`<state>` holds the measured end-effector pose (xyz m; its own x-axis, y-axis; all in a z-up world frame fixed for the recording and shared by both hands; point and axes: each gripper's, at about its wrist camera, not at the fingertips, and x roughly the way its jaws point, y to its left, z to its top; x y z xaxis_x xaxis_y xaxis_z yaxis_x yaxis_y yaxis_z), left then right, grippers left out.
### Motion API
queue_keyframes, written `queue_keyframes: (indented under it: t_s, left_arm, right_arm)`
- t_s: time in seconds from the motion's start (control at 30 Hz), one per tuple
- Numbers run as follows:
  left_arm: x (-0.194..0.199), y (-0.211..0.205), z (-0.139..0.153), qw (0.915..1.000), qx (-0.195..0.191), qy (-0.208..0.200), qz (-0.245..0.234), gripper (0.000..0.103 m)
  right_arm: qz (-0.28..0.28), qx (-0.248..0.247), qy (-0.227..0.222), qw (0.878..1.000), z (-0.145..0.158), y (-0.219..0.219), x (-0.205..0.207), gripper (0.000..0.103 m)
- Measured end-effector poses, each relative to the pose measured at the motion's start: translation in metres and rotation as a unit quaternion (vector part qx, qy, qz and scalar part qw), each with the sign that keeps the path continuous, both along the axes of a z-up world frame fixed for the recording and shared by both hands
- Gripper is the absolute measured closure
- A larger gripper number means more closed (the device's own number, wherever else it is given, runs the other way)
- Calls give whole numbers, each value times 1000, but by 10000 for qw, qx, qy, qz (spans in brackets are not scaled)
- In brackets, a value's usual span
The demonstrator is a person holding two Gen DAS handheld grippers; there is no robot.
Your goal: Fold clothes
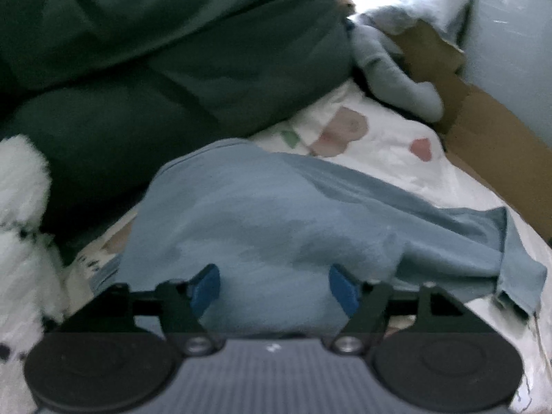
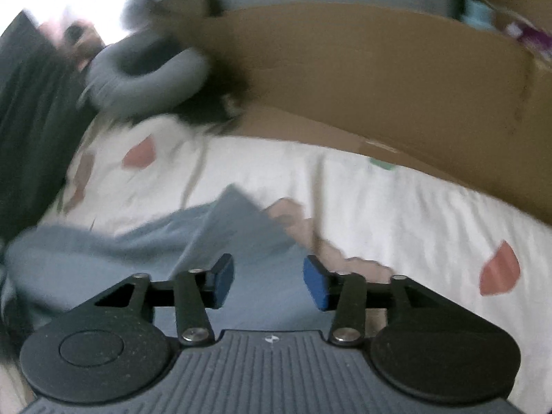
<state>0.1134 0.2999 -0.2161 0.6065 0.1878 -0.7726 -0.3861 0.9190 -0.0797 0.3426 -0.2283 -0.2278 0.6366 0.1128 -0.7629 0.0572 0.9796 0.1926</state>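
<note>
A light blue garment [image 1: 276,214] lies rumpled on a white bedsheet [image 1: 390,145] with pink and green prints. My left gripper [image 1: 274,288] is open just over the garment's near part, blue pads wide apart. In the right wrist view the same garment [image 2: 220,241] lies at lower left with a corner pointing up to the right. My right gripper [image 2: 269,283] is open above that part of the cloth, holding nothing. The right view is blurred.
A dark green duvet [image 1: 165,45] is bunched at the back left. A white plush toy [image 1: 20,220] sits at the left edge. A grey plush toy [image 1: 396,79] [image 2: 145,72] and a cardboard box [image 2: 379,79] [image 1: 483,131] border the sheet at the back right.
</note>
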Motion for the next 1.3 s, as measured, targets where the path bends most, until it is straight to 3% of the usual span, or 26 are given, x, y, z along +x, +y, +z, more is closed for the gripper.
queue_keyframes:
  t_s: [0.13, 0.3, 0.53, 0.8, 0.87, 0.9, 1.1, 1.2, 1.3]
  left_arm:
    - [-7, 7, -5, 9997, -41, 25, 222, 22]
    - [-11, 16, -13, 9992, -88, 61, 374, 16]
    - [-28, 41, -21, 9940, -686, -193, 834, 11]
    - [-44, 63, -37, 9785, -1395, -487, 1440, 6]
    - [-47, 70, -40, 9743, -1479, -555, 1607, 6]
    - [-49, 74, -42, 9722, -1515, -586, 1685, 6]
    - [-50, 88, -52, 9599, -1846, -845, 1935, 10]
    - [-51, 92, -57, 9504, -2138, -1007, 2020, 18]
    - [-51, 91, -58, 9502, -2101, -1140, 2001, 30]
  right_arm:
    - [770, -252, 9, 9967, -4, 48, -12, 28]
    - [1552, -700, 92, 9854, -17, 97, -23, 21]
    - [1961, -1228, 226, 9726, -39, 137, -30, 18]
    - [2121, -2004, 295, 9560, -73, 159, -34, 20]
    - [2157, -2216, 231, 9507, -77, 160, -36, 30]
    - [2138, -2283, 203, 9496, -78, 160, -37, 41]
    - [1894, -1871, 86, 9639, -62, 139, -31, 93]
    - [1739, -1781, -101, 9685, -45, 127, -29, 101]
    - [1497, -1762, -320, 9724, -27, 111, -26, 103]
